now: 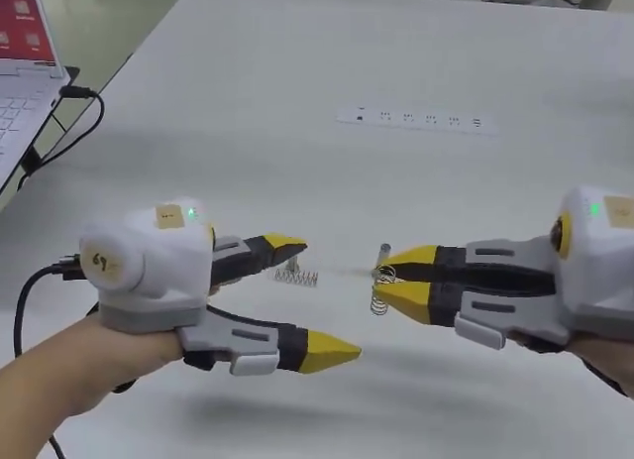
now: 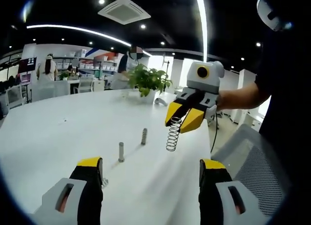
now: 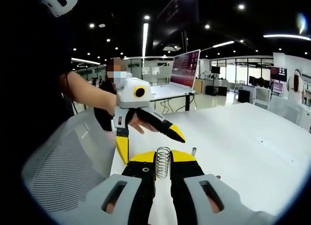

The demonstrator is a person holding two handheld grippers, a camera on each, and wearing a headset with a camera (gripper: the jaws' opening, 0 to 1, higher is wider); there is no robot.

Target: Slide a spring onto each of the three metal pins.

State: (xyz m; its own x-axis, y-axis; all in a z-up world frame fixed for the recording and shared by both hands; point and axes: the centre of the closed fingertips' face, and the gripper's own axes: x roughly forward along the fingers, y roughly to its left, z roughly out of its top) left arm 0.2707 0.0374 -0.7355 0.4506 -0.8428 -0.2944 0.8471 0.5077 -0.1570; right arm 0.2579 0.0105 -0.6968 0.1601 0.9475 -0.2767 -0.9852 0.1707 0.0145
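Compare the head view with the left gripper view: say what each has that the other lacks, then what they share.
The head view adds a laptop and a power strip. The left gripper view adds a plant and a ceiling vent. Both have the table, a pin, the open left claw and the right claw shut on a spring.

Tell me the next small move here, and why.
Probably carry the spring held in the right gripper over the bare pin and lower it on: it hangs upright, apart from that pin, and the farther pin already seems to wear one.
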